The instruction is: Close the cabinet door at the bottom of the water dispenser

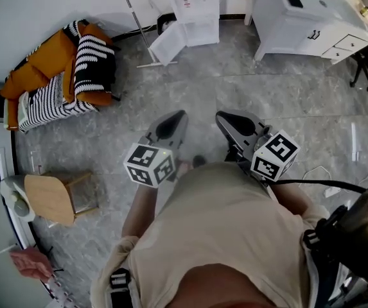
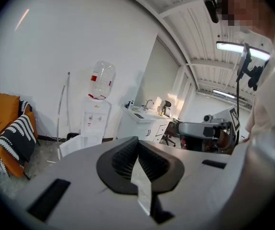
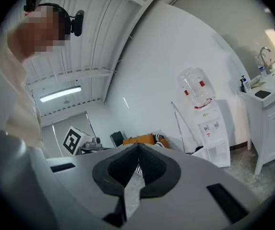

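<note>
The white water dispenser [image 1: 196,5] stands against the far wall, a clear bottle on top of it [image 2: 101,80]. Its bottom cabinet door [image 1: 169,43] hangs open, swung out to the left over the floor. My left gripper [image 1: 171,126] and right gripper [image 1: 232,124] are side by side in front of the person's chest, well short of the dispenser. Both are shut with nothing in them. In the left gripper view the closed tips [image 2: 136,140] point just right of the open door [image 2: 79,144]. In the right gripper view the tips [image 3: 138,147] point left of the dispenser [image 3: 209,123].
An orange sofa [image 1: 55,63] with striped blankets stands at the left. A white sink cabinet [image 1: 306,18] stands right of the dispenser, an office chair [image 1: 363,69] beyond it. A thin pole stand [image 1: 139,24] leans beside the open door. A wooden stool [image 1: 55,197] is at near left.
</note>
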### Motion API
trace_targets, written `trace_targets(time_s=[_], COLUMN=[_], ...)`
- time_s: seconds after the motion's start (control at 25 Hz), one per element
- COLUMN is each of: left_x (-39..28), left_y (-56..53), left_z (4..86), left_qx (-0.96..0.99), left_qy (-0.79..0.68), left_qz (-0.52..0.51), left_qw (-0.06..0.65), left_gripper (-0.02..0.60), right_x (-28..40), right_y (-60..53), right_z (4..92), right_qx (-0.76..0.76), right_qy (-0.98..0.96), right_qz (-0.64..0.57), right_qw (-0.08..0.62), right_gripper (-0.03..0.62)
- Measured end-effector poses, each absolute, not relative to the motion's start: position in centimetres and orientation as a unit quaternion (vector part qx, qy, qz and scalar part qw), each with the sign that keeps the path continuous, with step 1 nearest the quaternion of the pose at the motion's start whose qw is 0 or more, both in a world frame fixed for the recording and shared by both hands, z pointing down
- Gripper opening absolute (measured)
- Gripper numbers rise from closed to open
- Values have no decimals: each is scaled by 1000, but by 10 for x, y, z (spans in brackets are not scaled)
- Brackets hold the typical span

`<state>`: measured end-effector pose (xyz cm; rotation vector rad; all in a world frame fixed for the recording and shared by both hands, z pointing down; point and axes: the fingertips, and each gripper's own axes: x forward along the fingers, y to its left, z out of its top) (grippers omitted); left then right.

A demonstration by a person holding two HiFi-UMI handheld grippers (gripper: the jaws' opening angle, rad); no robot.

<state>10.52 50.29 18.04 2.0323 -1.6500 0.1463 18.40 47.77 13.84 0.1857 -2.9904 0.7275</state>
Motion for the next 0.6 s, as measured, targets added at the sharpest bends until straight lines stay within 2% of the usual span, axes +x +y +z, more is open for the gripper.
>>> trace_targets(time_s=[0.6], left_x=[157], left_y=[402], left_z=[178], left_qx=[712], left_qy=[-646], left_qz=[96], left_qw=[257], left_gripper=[-9], right_x=[231], right_y=[368], right_z=[171], right_qx=[-13], right_qy=[-945], right_qz=[323], right_qw=[47], right_gripper=[14])
